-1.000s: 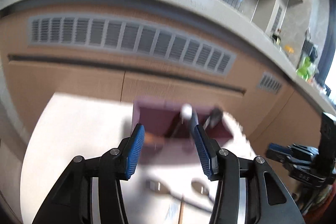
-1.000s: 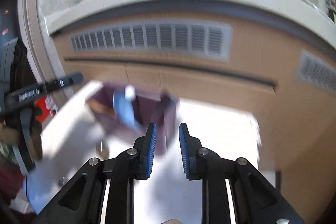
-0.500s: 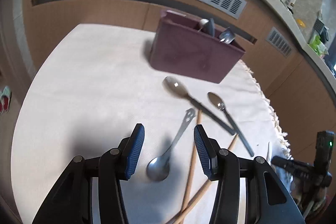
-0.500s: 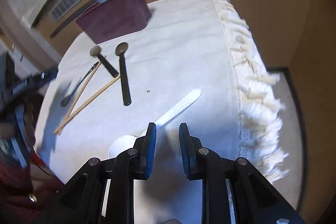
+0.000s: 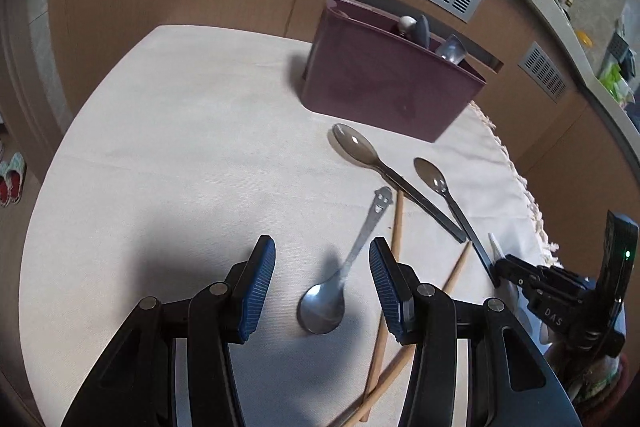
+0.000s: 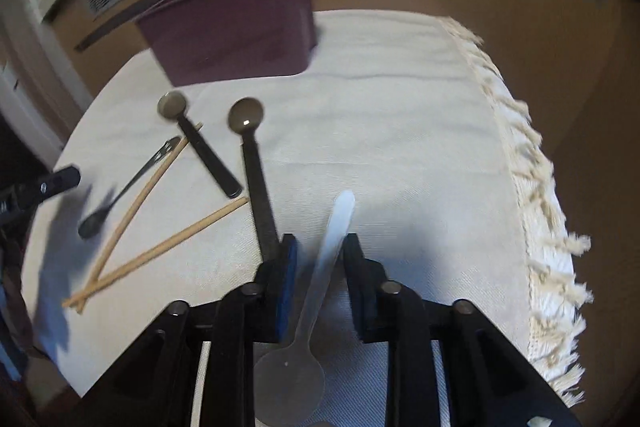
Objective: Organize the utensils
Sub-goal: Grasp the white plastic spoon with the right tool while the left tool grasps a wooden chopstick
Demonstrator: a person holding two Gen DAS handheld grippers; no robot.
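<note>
a cream fringed tablecloth [image 6: 400,115] covered the table, with brown cabinet fronts behind it. my left gripper [image 5: 322,281] was spread wide above the bowl of a steel spoon [image 5: 322,309], touching nothing; its smiley-faced handle pointed away. my right gripper [image 6: 318,267] stood apart too, its fingers either side of the handle of a white plastic spoon [image 6: 320,291]; whether they touched it i could not tell. past these lay two crossed wooden chopsticks [image 6: 160,247] and two dark-handled spoons [image 5: 384,169]. farthest off, the maroon utensil holder [image 5: 384,83] stood upright with a few utensils sticking out.
</note>
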